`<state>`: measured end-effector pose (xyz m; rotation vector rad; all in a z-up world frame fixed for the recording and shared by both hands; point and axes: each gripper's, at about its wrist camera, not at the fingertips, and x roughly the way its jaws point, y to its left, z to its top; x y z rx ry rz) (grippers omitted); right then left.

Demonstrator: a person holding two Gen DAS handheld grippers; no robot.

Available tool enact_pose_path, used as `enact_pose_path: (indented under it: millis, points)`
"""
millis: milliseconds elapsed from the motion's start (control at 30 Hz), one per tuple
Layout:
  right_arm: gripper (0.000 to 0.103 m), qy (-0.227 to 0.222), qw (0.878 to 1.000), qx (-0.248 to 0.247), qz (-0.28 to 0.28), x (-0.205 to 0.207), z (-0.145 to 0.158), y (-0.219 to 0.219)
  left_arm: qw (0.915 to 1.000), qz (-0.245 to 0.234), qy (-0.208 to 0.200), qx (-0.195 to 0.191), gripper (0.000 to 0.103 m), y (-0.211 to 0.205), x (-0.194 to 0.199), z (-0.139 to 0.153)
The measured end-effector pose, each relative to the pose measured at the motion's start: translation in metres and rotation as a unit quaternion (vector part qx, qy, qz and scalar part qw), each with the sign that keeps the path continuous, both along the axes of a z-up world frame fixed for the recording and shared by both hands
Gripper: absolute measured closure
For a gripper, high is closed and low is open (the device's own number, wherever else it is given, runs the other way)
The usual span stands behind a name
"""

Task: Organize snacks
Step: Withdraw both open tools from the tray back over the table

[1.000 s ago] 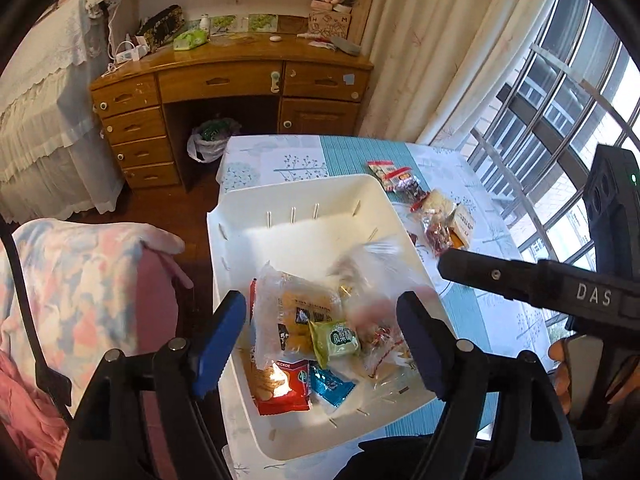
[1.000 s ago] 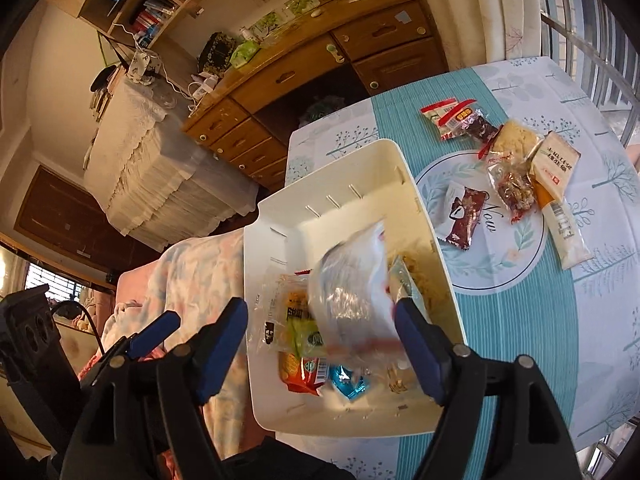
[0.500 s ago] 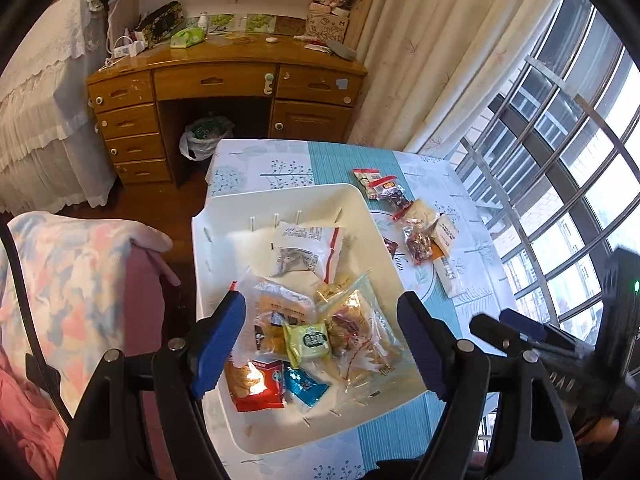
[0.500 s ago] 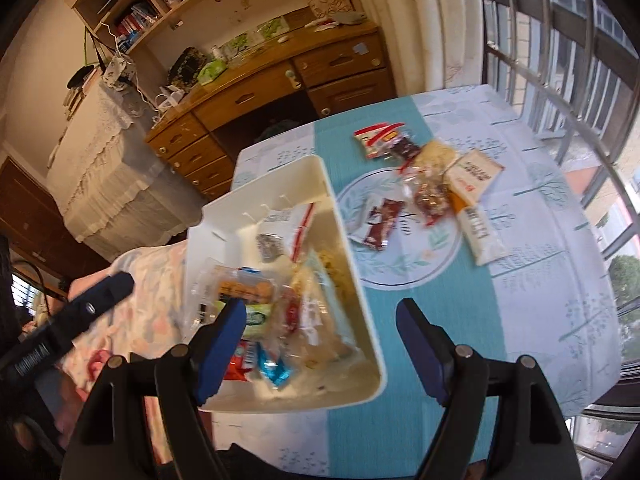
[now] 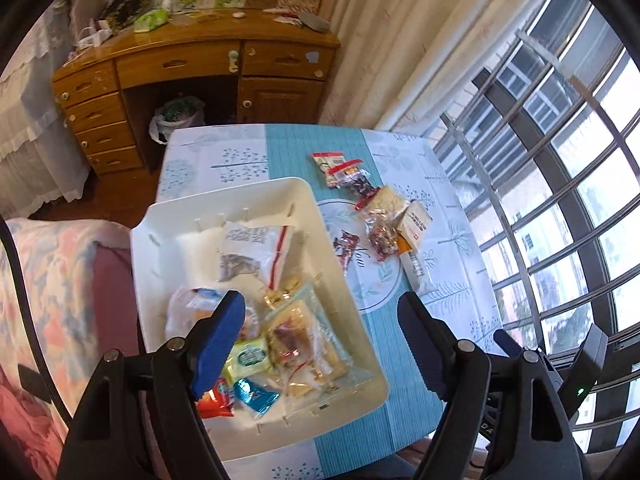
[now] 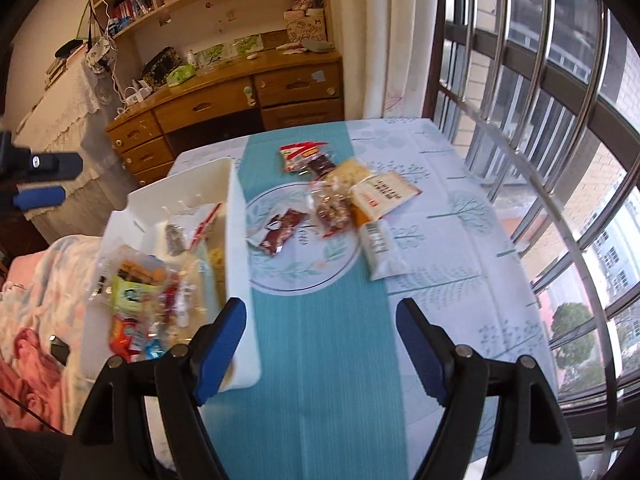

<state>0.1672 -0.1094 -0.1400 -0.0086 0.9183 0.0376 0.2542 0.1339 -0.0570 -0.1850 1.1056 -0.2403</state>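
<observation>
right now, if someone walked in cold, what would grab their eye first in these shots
The white bin at the table's left edge, heaped with snack packets at its near end. Next, the loose snacks scattered on the teal-striped tablecloth to the bin's right. Both grippers, left and right, hang open and empty.

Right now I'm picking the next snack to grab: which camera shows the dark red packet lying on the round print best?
The right wrist view: the dark red packet lies unobstructed and large beside the white bin. In the left wrist view the same packet is smaller, and blurred against the printed lettering.
</observation>
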Motion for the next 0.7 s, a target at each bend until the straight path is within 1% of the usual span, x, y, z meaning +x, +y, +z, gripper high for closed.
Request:
enact_pose_path:
  millis: [33, 67, 200, 367, 500, 600, 700]
  points:
    - [0.025, -0.003, 1.0, -0.005, -0.001, 0.001, -0.001, -0.002, 1.0, -0.006, 0.004, 0.003, 0.019, -0.008, 0.005, 0.0]
    - [0.025, -0.006, 1.0, -0.012, -0.001, 0.003, -0.003, -0.006, 0.9999, -0.011, 0.006, 0.005, 0.018, -0.014, 0.01, -0.001]
    - [0.025, -0.022, 0.999, -0.033, 0.005, 0.011, -0.012, -0.019, 0.9992, -0.031, 0.022, 0.009, 0.018, -0.044, 0.029, -0.007]
    - [0.025, -0.037, 0.998, -0.055, 0.019, 0.027, -0.027, -0.031, 0.9962, -0.065, 0.053, 0.025, 0.017, -0.088, 0.057, -0.024]
    - [0.025, -0.042, 0.997, -0.052, 0.032, 0.043, -0.038, -0.039, 0.9925, -0.09, 0.073, 0.038, 0.017, -0.122, 0.082, -0.039]
    - [0.025, -0.05, 0.997, -0.044, 0.048, 0.054, -0.047, -0.045, 0.9893, -0.1, 0.094, 0.049, 0.017, -0.144, 0.102, -0.056]
    - [0.025, -0.045, 0.996, -0.039, 0.062, 0.066, -0.061, -0.05, 0.9847, -0.111, 0.12, 0.061, 0.017, -0.166, 0.119, -0.079]
